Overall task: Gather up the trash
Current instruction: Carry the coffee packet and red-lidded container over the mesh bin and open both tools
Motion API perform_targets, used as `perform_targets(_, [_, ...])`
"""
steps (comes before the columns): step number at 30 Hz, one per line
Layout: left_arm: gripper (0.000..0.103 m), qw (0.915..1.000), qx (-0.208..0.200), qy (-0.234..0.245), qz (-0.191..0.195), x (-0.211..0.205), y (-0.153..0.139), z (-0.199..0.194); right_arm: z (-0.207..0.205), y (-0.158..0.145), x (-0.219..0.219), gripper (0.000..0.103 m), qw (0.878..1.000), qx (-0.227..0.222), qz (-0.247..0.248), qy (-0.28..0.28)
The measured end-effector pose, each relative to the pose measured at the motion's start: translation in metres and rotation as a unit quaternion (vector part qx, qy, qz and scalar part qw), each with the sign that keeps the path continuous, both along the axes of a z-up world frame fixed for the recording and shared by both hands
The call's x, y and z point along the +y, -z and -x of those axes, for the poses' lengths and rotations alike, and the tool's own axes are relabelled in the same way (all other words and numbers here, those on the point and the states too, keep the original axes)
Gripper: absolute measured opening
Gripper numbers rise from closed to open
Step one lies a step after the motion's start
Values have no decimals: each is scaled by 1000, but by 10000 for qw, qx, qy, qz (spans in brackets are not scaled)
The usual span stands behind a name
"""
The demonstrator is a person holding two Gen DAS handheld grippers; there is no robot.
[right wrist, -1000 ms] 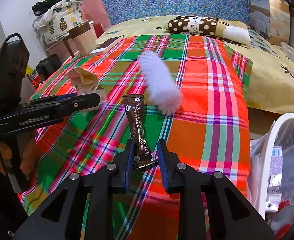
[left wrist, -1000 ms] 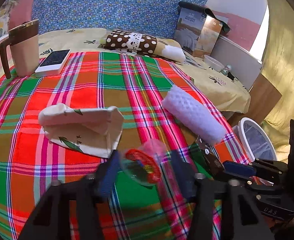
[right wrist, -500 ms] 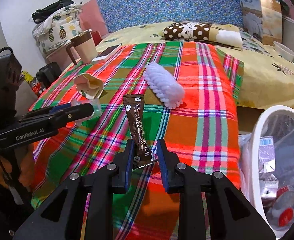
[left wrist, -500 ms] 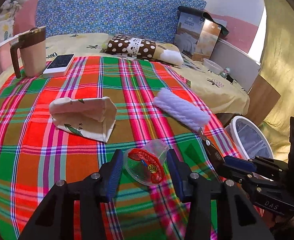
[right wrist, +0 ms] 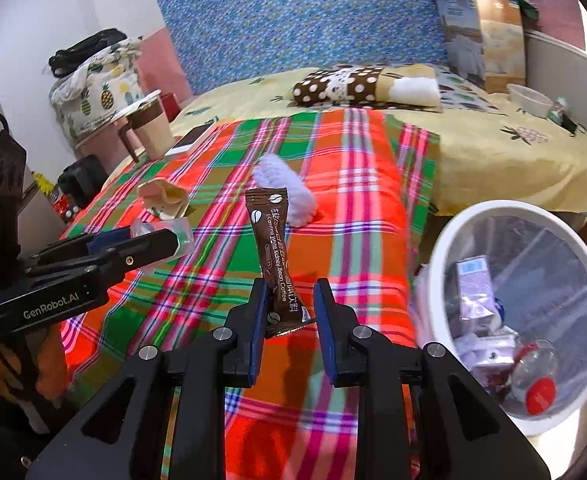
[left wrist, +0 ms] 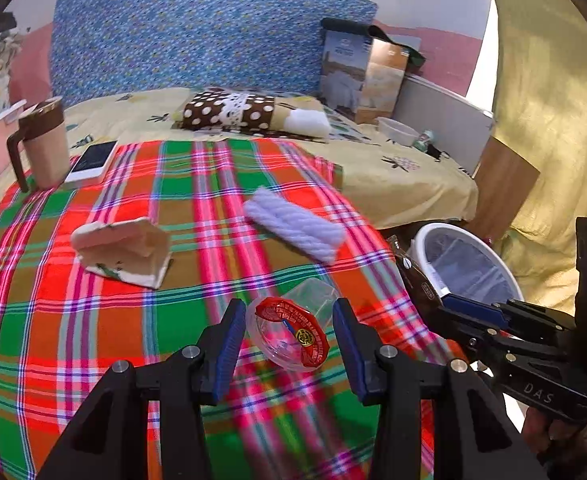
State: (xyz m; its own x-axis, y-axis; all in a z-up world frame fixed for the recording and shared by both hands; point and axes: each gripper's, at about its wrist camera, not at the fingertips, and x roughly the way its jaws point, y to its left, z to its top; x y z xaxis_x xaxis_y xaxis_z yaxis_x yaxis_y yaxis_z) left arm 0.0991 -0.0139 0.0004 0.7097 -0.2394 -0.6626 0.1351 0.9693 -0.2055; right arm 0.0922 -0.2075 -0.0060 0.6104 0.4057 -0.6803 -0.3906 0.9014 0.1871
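My left gripper is shut on a clear plastic cup with a red foil lid, held above the plaid blanket. In the right wrist view that cup shows at the left gripper's tip, at the left. My right gripper is shut on the lower end of a brown coffee sachet, which stands upright. In the left wrist view the sachet sticks out over the bed's edge. A white trash bin lined with a bag stands on the floor at the right, holding several wrappers and a bottle.
On the blanket lie a white woven roll and a cream folded pouch. A mug and a phone sit at the far left. A polka-dot pillow, a box and a bowl lie farther back.
Both grippers have risen and drawn back from the bed with the cup and the sachet still held. The bin has come much further into the right wrist view.
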Motion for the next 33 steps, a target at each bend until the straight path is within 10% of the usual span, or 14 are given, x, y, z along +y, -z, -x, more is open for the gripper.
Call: perform_targets(33, [45, 9886, -135, 1498, -54, -146, -9, -33, 7, 2, -110, 26, 9849, -11, 8, 1729])
